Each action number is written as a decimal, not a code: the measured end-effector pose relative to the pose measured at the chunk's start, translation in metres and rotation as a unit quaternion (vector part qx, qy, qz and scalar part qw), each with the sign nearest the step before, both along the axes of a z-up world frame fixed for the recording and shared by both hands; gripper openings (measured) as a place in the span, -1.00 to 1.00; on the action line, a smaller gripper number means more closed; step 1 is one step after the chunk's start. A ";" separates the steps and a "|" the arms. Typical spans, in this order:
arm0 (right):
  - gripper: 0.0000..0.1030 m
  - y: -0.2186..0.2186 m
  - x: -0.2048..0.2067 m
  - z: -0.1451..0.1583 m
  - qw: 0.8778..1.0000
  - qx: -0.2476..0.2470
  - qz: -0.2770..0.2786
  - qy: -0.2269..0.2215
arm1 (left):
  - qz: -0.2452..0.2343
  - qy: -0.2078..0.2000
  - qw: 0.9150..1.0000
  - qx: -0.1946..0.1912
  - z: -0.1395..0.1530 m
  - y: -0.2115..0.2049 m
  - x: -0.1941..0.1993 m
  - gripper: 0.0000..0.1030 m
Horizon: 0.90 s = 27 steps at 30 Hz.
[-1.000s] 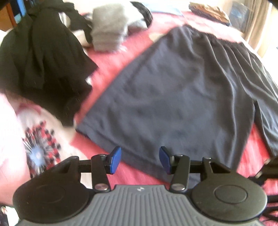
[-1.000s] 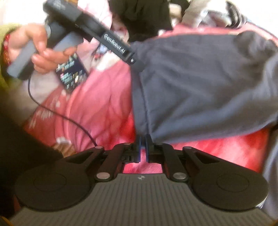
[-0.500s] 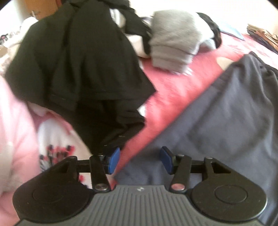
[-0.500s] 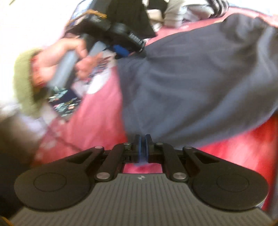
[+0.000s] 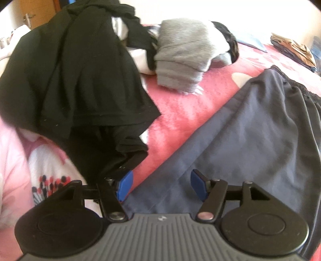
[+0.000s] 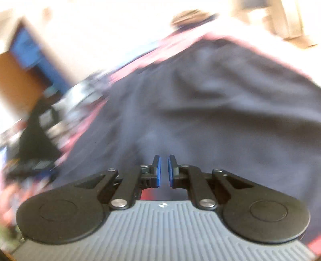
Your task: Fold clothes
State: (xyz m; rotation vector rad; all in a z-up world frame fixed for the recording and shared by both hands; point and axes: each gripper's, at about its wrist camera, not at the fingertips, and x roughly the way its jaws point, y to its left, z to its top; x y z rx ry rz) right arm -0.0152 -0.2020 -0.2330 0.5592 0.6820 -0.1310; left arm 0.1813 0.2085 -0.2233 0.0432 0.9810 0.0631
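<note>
Below, the navy garment (image 5: 250, 140) lies spread on the red bed (image 5: 180, 104), flat for folding. Left gripper (image 5: 161, 185): jaws opening, empty, over its near corner. Right gripper (image 6: 164, 171): jaws parting slightly, apparently empty, though the view is blurred.

A wooden door (image 5: 26, 14) stands behind the sunlit bed (image 5: 180, 104).
</note>
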 end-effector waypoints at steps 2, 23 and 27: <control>-0.82 0.000 -0.006 0.001 0.998 -0.025 -0.059 0.022 | -0.005 -0.006 1.000 -0.011 0.001 -0.001 -0.003 0.26; -0.36 0.125 0.048 0.093 0.957 -0.254 0.137 -0.008 | -0.048 -0.041 0.998 0.008 -0.003 -0.003 -0.006 0.28; -0.36 0.109 0.060 0.069 0.965 -0.215 0.151 0.008 | -0.088 -0.024 0.993 0.080 -0.019 -0.014 0.006 0.27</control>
